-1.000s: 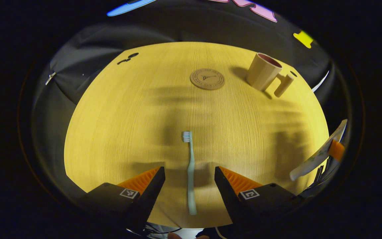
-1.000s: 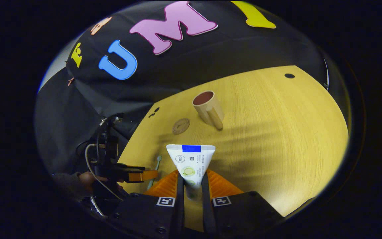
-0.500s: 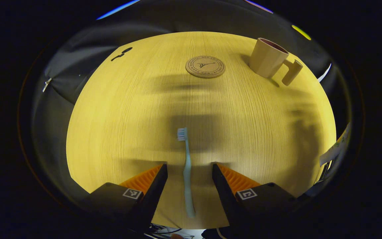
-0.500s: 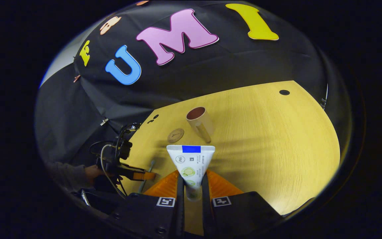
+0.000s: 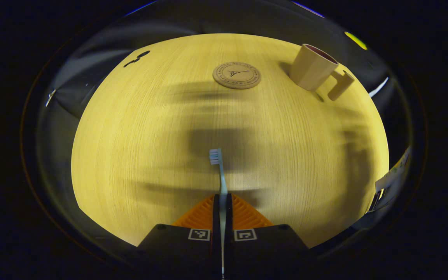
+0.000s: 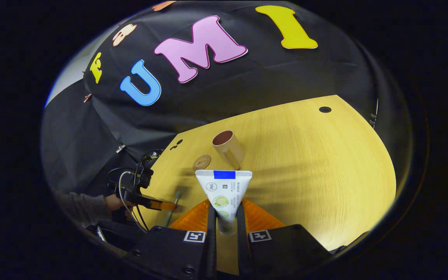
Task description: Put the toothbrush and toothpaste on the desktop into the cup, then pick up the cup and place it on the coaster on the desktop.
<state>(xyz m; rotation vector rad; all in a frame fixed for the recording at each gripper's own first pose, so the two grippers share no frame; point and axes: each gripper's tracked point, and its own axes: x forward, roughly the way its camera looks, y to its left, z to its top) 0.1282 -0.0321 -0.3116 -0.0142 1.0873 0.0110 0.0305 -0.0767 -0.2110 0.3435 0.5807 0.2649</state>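
Observation:
My left gripper (image 5: 222, 199) is shut on the handle of the pale green toothbrush (image 5: 219, 171), whose bristle head points away over the wooden desktop (image 5: 138, 128). The beige cup (image 5: 311, 72), upright with its handle to the right, stands at the far right, and the round cork coaster (image 5: 236, 75) lies to its left. In the right gripper view my right gripper (image 6: 225, 212) is shut on the white toothpaste tube (image 6: 224, 190), held above the desktop (image 6: 325, 175). Beyond the tube are the cup (image 6: 227, 148) and the coaster (image 6: 202, 162). The left gripper (image 6: 165, 205) and the toothbrush (image 6: 170, 212) are at lower left.
A hand and sleeve (image 6: 91, 206) with cables hold the left gripper at the desk's left edge. Small dark holes (image 6: 324, 109) (image 5: 136, 59) mark the desktop's far corners. The toothpaste tube's end (image 5: 393, 175) peeks in at the right edge of the left gripper view. Black cloth walls the booth behind.
My left gripper's fingers have closed together onto the toothbrush handle; half a second ago they stood wide apart on either side of it. The right gripper has risen slightly with the toothpaste.

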